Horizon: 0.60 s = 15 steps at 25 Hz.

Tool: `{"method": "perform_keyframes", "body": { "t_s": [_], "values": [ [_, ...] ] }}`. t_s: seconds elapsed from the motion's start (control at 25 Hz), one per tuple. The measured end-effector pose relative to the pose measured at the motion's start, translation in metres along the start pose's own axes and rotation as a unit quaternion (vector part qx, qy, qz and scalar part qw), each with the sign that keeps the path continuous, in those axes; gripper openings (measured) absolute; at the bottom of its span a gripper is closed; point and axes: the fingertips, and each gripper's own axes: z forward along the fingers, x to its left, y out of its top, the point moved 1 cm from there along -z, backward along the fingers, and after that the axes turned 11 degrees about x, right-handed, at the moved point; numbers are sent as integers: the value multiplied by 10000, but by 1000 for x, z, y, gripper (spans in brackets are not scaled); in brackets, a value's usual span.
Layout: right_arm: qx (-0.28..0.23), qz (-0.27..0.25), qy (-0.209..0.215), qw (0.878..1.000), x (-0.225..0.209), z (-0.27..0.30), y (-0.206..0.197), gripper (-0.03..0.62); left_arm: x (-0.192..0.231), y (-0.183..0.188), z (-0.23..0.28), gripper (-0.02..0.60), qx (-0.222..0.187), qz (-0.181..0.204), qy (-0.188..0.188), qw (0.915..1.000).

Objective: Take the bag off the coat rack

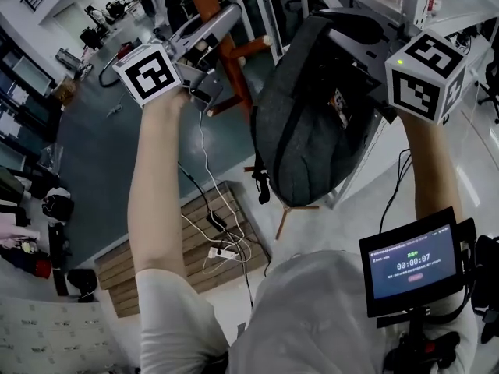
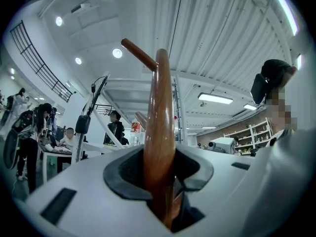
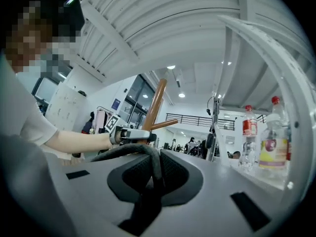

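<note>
Closest in the head view: lit screen (image 1: 412,262) on a dark mount, low right, above a white shirt. Two bare forearms raised ahead, a marker cube at each wrist.

Left gripper (image 1: 224,22): clamped on the coat rack (image 1: 236,76). Seen from the left gripper view, jaws pressed against both sides of the brown wooden pole (image 2: 160,132), which stands upright between them. One peg (image 2: 140,53) branching off up and to the left above.

Right gripper (image 1: 347,41): closed on the top strap of the bag (image 1: 312,131). Seen from the right gripper view, dark strap (image 3: 148,157) pinched between the pads, arching out to the left of the jaws and dropping out of sight.

Bag itself: dark grey backpack, hanging below the right gripper, in the air just right of the pole. Short peg (image 1: 251,49) pointing toward its left side; touching or not, cannot tell. Black strap end dangling at its lower left.

Below, on the floor: wooden pallet (image 1: 156,259) with a white power strip (image 1: 222,251) and loose white cable on top.

Farther off: bottles (image 3: 249,139) on a shelf at the right of the right gripper view. People at desks (image 2: 59,144) at the left of the left gripper view. Round ceiling lights (image 2: 117,53) overhead.
</note>
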Motion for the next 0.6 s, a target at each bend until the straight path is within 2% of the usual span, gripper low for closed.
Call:
{"method": "perform_keyframes", "body": {
  "t_s": [0.2, 0.4, 0.6],
  "values": [
    [7, 343, -154, 9993, 1, -34, -22, 46, -6, 3, -2, 137, -137, 21, 65, 9999],
    [148, 458, -368, 9982, 16, -53, -33, 46, -5, 5, -25, 137, -237, -1, 305, 9993],
    [238, 556, -495, 9969, 23, -66, -54, 46, -7, -2, -28, 137, -179, 355, 476, 9981]
  ]
}}
